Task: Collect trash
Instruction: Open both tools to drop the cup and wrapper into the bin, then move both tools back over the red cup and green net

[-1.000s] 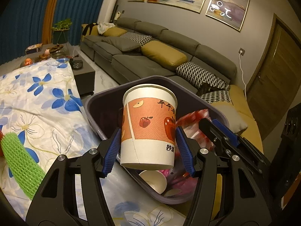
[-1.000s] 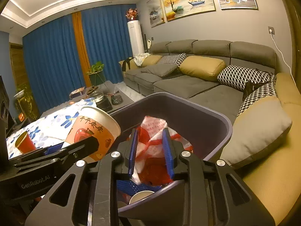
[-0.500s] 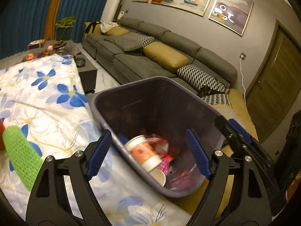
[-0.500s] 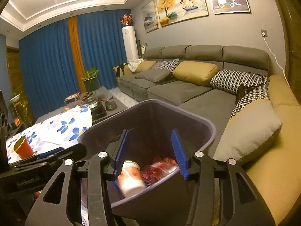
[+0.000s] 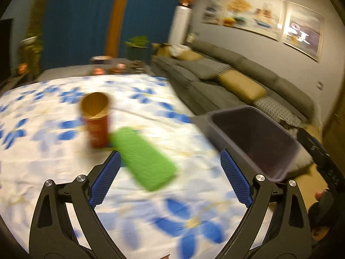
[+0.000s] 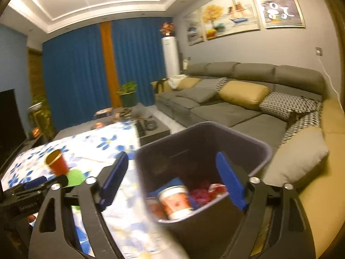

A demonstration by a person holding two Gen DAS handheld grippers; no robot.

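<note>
Left gripper (image 5: pixel 169 176) jaws opening, empty, above green foam sleeve (image 5: pixel 143 158) beside red cup (image 5: pixel 97 122). Right gripper (image 6: pixel 172 183) jaws opening, empty, over bin (image 6: pixel 266 151); paper cup (image 6: pixel 176 201) lies inside.

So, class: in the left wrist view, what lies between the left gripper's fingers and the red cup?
The green foam sleeve, lying on the floral cloth, between the opening, empty left gripper and the red cup.
</note>
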